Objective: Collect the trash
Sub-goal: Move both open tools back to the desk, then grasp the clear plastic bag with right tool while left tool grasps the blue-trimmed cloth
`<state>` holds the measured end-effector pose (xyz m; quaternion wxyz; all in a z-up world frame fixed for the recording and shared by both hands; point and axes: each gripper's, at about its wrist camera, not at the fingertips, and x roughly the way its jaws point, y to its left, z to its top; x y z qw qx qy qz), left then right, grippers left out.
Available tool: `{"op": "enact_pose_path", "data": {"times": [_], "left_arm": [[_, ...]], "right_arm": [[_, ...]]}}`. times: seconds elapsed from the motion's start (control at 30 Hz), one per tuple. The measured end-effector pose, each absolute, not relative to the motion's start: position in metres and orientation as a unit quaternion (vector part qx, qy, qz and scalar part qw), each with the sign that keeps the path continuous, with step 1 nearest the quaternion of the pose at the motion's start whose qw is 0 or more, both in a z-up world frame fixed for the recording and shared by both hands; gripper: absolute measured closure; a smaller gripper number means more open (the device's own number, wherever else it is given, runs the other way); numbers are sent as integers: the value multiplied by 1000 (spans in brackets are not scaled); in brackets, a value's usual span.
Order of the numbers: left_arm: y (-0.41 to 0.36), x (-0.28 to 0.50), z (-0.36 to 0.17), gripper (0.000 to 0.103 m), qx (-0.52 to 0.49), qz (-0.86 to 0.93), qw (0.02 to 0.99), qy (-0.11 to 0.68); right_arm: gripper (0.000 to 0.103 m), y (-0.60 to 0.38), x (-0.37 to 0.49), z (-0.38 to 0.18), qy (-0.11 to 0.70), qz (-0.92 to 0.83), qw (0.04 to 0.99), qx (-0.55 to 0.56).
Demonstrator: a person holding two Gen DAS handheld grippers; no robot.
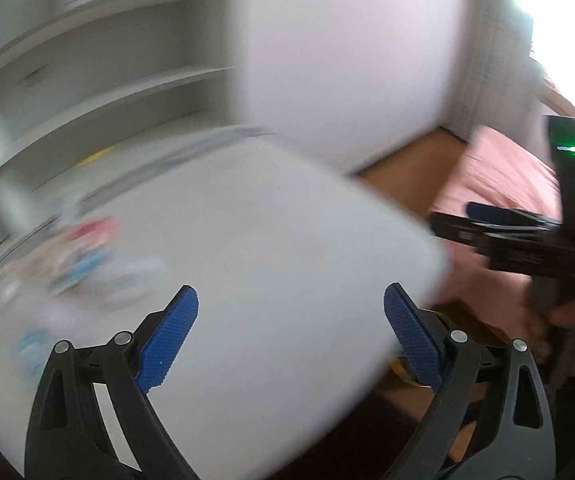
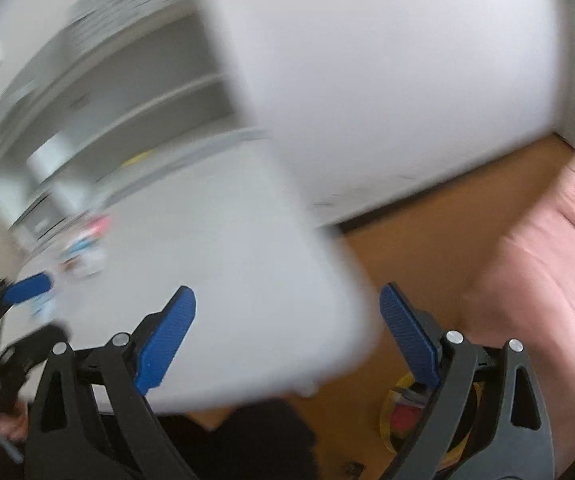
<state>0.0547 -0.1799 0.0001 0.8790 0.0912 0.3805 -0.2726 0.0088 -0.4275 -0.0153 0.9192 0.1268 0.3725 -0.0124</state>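
Both views are blurred by motion. Several small pieces of trash, red, blue and white, lie on the far left part of a white table; they also show in the right wrist view. My left gripper is open and empty above the table's near edge. My right gripper is open and empty over the table's right corner. The right gripper also shows at the right of the left wrist view. The left gripper's blue fingertip shows at the left of the right wrist view.
White shelves stand behind the table, with a white wall panel to their right. A pink bed cover lies on the right over a wooden floor. A yellow-rimmed bin sits on the floor below the table corner.
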Motion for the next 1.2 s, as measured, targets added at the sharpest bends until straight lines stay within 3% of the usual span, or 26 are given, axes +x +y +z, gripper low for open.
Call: {"op": "enact_pose_path", "data": {"times": [0.17, 0.4, 0.53, 0.63, 0.73, 0.77, 0.8, 1.2], "left_arm": [[-55, 72, -8, 12, 35, -145, 901, 407], [53, 69, -23, 12, -24, -62, 901, 429], [68, 64, -26, 12, -31, -57, 898, 435], [72, 65, -32, 12, -34, -66, 894, 441], [63, 73, -37, 12, -27, -81, 892, 444], [59, 76, -40, 12, -25, -87, 890, 446], [55, 79, -41, 12, -24, -91, 889, 447], [9, 115, -57, 12, -7, -113, 882, 458]], "right_arm": [[14, -306, 65, -7, 395, 128, 908, 57], [27, -164, 124, -15, 434, 254, 864, -11], [29, -130, 146, -23, 451, 268, 850, -44], [36, -120, 156, -31, 465, 268, 842, -54], [54, -115, 160, -40, 480, 265, 834, -58], [65, -112, 160, -42, 485, 265, 832, -58], [69, -113, 160, -43, 486, 264, 831, -58], [72, -166, 137, 14, 422, 256, 870, 0]]}}
